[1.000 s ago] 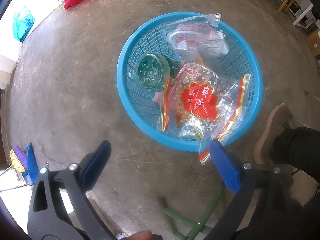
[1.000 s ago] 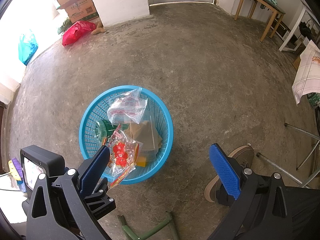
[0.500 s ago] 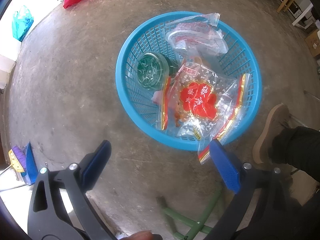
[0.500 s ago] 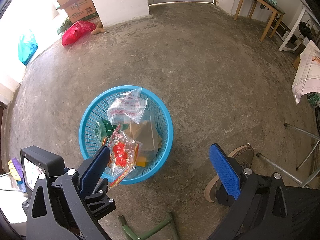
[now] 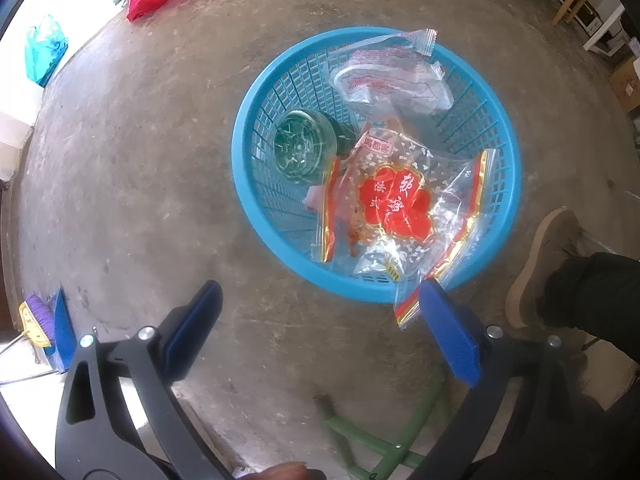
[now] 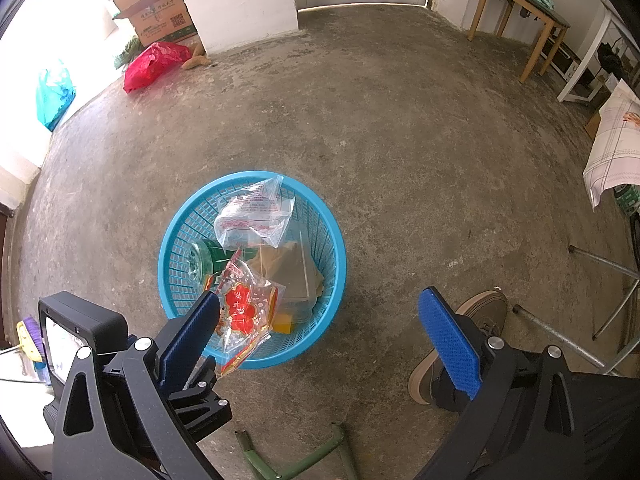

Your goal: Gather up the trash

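Observation:
A blue plastic basket (image 5: 248, 184) (image 6: 336, 256) stands on the concrete floor. It holds a clear bag with a red flower print (image 5: 396, 200) (image 6: 240, 308) that hangs over the near rim, a clear wrapper with red print (image 5: 392, 76) (image 6: 252, 216), a green glass jar (image 5: 304, 146) (image 6: 202, 258) and brown paper (image 6: 296, 268). My left gripper (image 5: 320, 320) is open and empty, just short of the basket's near rim. My right gripper (image 6: 320, 328) is open and empty, higher up, to the basket's right.
A red bag (image 6: 154, 64), a teal bag (image 6: 54, 94) and a cardboard box (image 6: 156, 16) lie at the far left. A wooden table (image 6: 520, 12) stands far right. A shoe (image 5: 540, 264) (image 6: 460, 344) and green stool legs (image 5: 380, 444) are near me. A broom head (image 5: 38, 318) is left.
The left gripper has shifted very slightly, so the basket sits a touch higher and further left in its view. The right gripper has not moved.

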The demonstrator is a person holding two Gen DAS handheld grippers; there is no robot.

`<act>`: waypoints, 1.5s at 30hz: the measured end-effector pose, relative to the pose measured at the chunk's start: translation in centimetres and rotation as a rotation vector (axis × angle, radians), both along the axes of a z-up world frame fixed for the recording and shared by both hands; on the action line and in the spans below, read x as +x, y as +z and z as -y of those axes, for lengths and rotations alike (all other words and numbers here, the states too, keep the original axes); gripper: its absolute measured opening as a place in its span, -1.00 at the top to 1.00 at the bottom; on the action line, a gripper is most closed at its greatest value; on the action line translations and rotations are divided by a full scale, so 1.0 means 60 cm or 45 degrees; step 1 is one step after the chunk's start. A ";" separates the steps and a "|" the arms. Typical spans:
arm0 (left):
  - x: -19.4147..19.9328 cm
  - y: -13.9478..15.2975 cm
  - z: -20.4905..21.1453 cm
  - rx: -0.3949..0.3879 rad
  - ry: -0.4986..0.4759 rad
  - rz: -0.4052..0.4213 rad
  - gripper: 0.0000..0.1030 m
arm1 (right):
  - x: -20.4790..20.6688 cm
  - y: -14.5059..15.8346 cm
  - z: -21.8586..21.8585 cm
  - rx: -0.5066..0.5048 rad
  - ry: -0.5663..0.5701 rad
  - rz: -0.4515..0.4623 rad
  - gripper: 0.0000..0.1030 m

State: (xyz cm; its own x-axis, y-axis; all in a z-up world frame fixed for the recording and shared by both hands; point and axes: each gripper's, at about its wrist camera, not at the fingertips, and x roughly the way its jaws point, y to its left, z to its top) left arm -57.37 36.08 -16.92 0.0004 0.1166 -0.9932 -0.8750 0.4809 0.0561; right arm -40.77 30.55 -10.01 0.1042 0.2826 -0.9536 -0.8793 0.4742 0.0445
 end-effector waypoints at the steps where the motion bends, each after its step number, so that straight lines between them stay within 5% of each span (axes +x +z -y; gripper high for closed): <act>1: 0.000 0.000 0.000 -0.002 0.000 0.000 -0.84 | 0.000 0.000 0.000 0.000 0.000 0.000 -0.88; 45: 0.003 -0.009 -0.003 -0.076 0.004 0.071 -0.84 | 0.000 0.000 -0.003 -0.001 -0.002 0.000 -0.88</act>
State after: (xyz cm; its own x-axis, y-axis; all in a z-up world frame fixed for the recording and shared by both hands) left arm -57.20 36.26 -17.47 0.0553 0.0573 -0.9968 -0.8775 0.4791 -0.0212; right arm -40.80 30.71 -9.99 0.1048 0.2816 -0.9538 -0.8787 0.4754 0.0438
